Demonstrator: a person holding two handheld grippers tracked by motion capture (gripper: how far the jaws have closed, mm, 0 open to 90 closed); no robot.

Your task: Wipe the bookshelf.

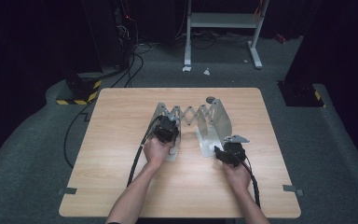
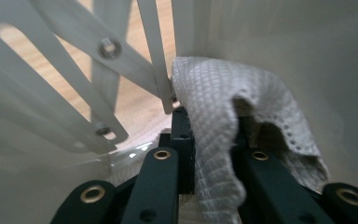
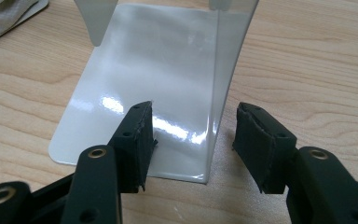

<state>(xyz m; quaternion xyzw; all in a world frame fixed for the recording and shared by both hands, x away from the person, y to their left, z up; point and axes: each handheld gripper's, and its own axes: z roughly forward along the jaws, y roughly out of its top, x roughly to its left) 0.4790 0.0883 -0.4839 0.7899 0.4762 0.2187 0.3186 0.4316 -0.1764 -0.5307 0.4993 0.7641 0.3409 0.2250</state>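
Observation:
A silver metal rack [image 1: 193,114] stands mid-table: two L-shaped end plates joined by a scissor lattice [image 2: 107,51]. My left gripper [image 1: 168,133] is at the left end plate, shut on a grey waffle-weave cloth [image 2: 214,93]. The cloth bulges between the jaws against the lattice and the plate wall [image 2: 307,56]. My right gripper [image 3: 193,140] is open at the near edge of the right end plate [image 1: 209,140]. Its left fingertip [image 3: 137,135] rests over the shiny base [image 3: 135,70]. The upright wall [image 3: 230,56] stands edge-on between the jaws, untouched by the pads.
The wooden table [image 1: 121,177] has tape marks at its near corners. A small dark round object [image 1: 210,99] lies behind the rack. On the floor, cables [image 1: 74,135] trail along the table's left, and a white shelf stand [image 1: 223,28] is at the back.

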